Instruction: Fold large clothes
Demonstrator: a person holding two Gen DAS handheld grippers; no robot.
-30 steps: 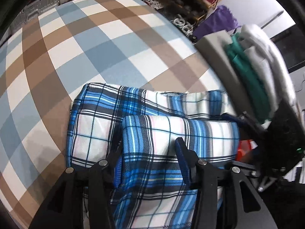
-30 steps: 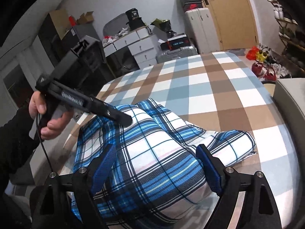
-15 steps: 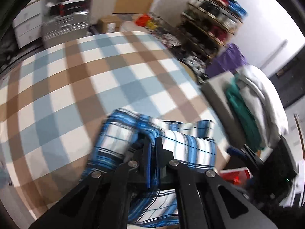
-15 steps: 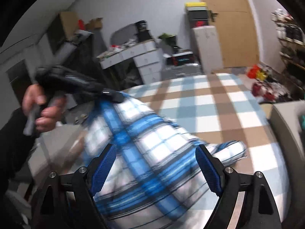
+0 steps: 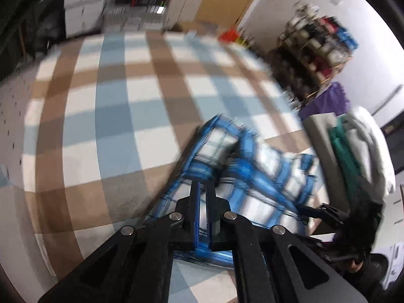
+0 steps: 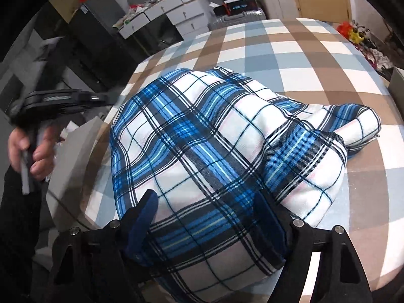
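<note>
A blue-and-white plaid garment (image 6: 214,151) lies bunched in a mound on the checked bed cover (image 6: 303,58). My left gripper (image 5: 202,186) is shut on a fold of the plaid garment (image 5: 265,166), with cloth showing between its pads. In the right wrist view a hand (image 6: 32,151) holds the left gripper (image 6: 108,99) at the garment's left edge. My right gripper (image 6: 204,199) stands wide at the garment's near end, and its jaws are closing. Cloth fills the gap and drapes over the right finger (image 6: 267,217). The left wrist view is blurred.
A stack of folded clothes (image 5: 353,151) sits on a grey block to the right of the bed. Beyond it stand a shoe rack (image 5: 320,45) and purple cloth (image 5: 325,101). White drawers (image 6: 176,12) and a suitcase (image 6: 240,17) stand behind the bed. The checked cover (image 5: 113,116) stretches left.
The left gripper went from open to shut on a fold of the garment, then rose and swung left, pulling the cloth into a mound. The right gripper's fingers narrowed a little.
</note>
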